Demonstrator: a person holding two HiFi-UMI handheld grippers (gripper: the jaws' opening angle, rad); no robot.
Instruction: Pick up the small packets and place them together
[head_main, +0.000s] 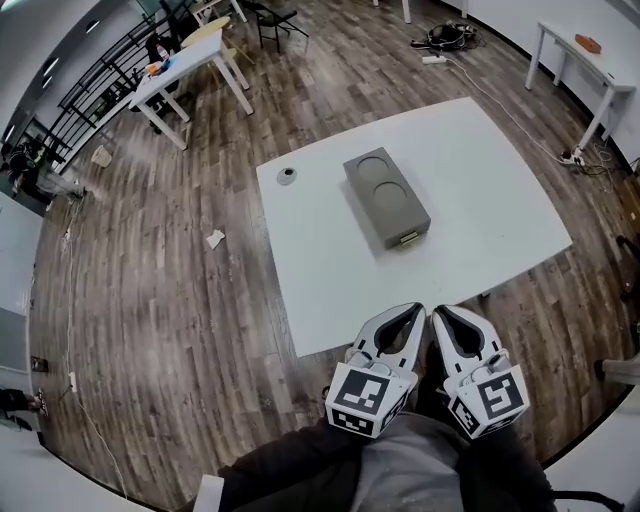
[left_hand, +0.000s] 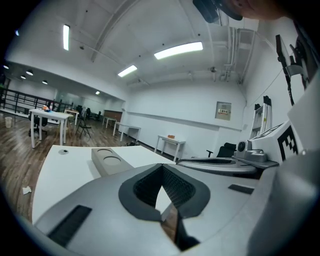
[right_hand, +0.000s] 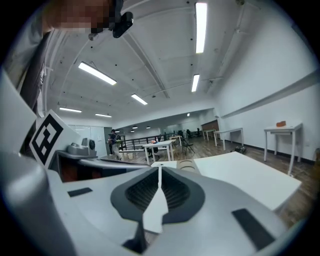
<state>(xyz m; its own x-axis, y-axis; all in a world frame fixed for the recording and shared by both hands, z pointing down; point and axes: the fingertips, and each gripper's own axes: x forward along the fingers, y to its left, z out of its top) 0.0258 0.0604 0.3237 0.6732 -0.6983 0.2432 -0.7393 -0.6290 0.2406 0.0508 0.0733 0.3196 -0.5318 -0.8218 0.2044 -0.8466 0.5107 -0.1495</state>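
A person stands at the near edge of a white table (head_main: 480, 180), holding a two-jaw tool in each hand, close to the body and side by side. The left gripper (head_main: 417, 309) has its jaws drawn together at the tips with nothing between them. The right gripper (head_main: 441, 313) is likewise closed and empty. Both point out across the table, tips about level with its near edge. Near the middle of the table lies a grey block (head_main: 385, 195) with two round recesses in its top. Its long axis runs from the far left toward the near right, so one short end faces the grippers. At that near end sits a small tan item (head_main: 408, 238). It may be the packets, but it is too small to tell, and no other packet shows. It lies straight ahead of both tools, with the left one perhaps slightly better lined up. Bare table lies between, so nothing seems to block a reach. A small round object (head_main: 287, 176) sits alone near the table's far left corner, well apart from the block. A paper scrap (head_main: 215, 238) lies on the wooden floor beyond.
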